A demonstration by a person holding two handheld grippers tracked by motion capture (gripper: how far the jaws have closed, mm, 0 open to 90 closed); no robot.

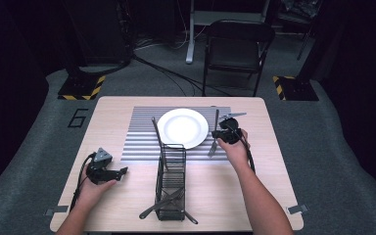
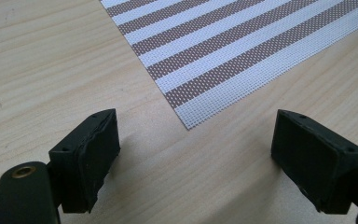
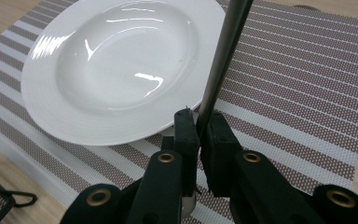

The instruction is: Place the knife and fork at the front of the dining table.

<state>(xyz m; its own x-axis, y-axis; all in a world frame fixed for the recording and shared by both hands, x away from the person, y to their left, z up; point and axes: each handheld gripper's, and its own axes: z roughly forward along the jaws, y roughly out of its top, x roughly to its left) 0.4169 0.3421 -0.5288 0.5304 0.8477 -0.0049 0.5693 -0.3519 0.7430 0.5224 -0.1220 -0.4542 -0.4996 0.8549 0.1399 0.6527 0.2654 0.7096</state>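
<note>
Left jaws apart, right jaws clamped.

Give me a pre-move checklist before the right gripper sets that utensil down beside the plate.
1. Right gripper shut on the utensil: ok.
2. Utensil apart from the plate rim: cannot tell; the handle crosses in front of the rim in the right gripper view.
3. Bare placemat to the right of the plate: ok.
4. Left gripper open, over bare table by the placemat corner: ok.
5. Wire caddy apart from the right hand: ok.
6. Which end of the utensil is up: cannot tell.
</note>
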